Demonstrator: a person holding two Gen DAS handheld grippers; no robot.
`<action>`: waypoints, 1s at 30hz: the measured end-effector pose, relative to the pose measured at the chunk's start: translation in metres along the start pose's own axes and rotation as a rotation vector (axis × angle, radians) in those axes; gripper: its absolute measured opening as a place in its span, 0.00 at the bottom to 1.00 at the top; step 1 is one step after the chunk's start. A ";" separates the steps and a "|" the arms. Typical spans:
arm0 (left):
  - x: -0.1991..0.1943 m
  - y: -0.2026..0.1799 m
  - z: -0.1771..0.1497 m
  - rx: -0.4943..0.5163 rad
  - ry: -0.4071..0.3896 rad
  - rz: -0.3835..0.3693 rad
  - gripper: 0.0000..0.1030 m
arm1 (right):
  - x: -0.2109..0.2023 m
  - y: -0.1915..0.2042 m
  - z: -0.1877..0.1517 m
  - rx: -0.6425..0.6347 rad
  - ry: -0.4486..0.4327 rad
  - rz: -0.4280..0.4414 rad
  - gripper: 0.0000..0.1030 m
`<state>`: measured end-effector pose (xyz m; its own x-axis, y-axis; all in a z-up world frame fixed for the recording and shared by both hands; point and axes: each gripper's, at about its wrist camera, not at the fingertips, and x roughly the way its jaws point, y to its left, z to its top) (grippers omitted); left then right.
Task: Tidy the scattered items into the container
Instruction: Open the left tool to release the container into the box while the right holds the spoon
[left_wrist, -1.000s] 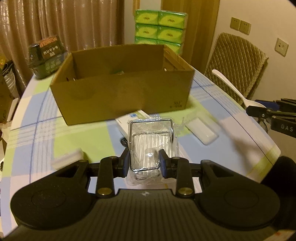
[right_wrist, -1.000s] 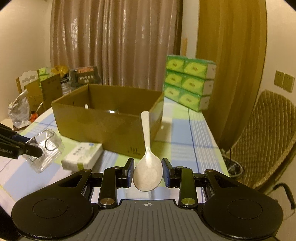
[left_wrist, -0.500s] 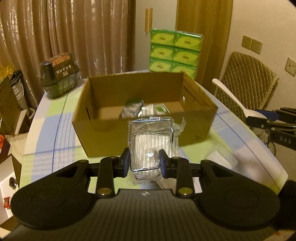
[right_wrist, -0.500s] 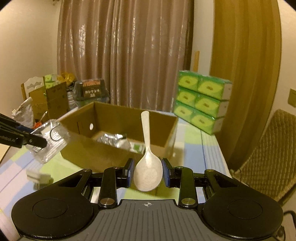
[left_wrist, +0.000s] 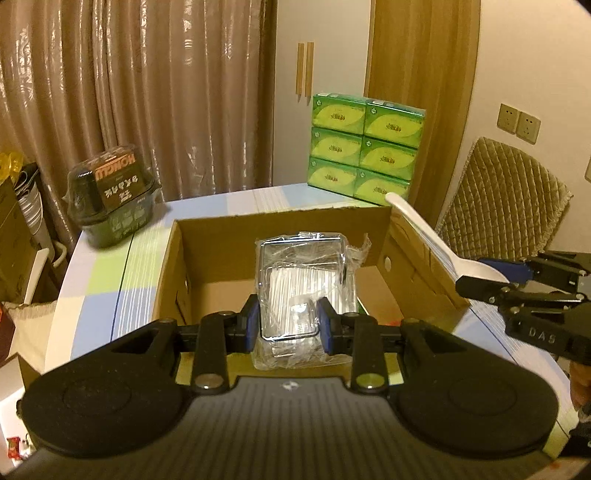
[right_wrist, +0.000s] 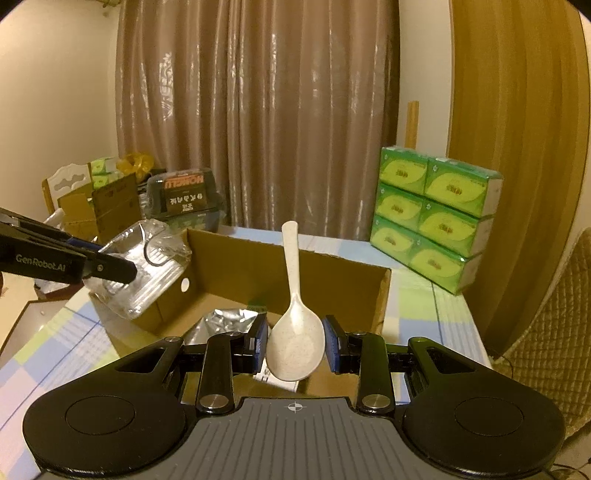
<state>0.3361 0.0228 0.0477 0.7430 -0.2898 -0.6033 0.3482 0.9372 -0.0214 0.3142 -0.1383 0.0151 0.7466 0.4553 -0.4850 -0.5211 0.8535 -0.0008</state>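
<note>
The left gripper (left_wrist: 289, 322) is clamped on a crinkly plastic-wrapped wire rack (left_wrist: 301, 280), held above the open cardboard box (left_wrist: 207, 258). The right gripper (right_wrist: 294, 344) pinches a smooth speckled rice spoon (right_wrist: 294, 325) by its bowl, handle upright. Only the right view shows a foil pouch (right_wrist: 225, 323) inside. Glossy green tissue packs (right_wrist: 432, 221) stand beyond.

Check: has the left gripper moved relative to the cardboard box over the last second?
Yes. The left gripper with its wrapped wire rack advanced from short of the cardboard box to over its opening.
</note>
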 end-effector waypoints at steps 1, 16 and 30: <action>0.004 0.001 0.001 0.000 0.000 -0.001 0.26 | 0.003 0.000 0.001 0.001 0.002 0.001 0.28; 0.068 0.018 0.007 -0.029 0.051 -0.007 0.26 | 0.050 -0.005 0.007 0.017 0.029 0.004 0.28; 0.081 0.034 0.012 -0.102 0.011 0.023 0.29 | 0.064 -0.006 0.005 0.025 0.035 -0.006 0.28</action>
<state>0.4148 0.0290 0.0077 0.7440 -0.2660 -0.6129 0.2706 0.9587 -0.0875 0.3675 -0.1129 -0.0119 0.7342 0.4417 -0.5157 -0.5060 0.8623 0.0181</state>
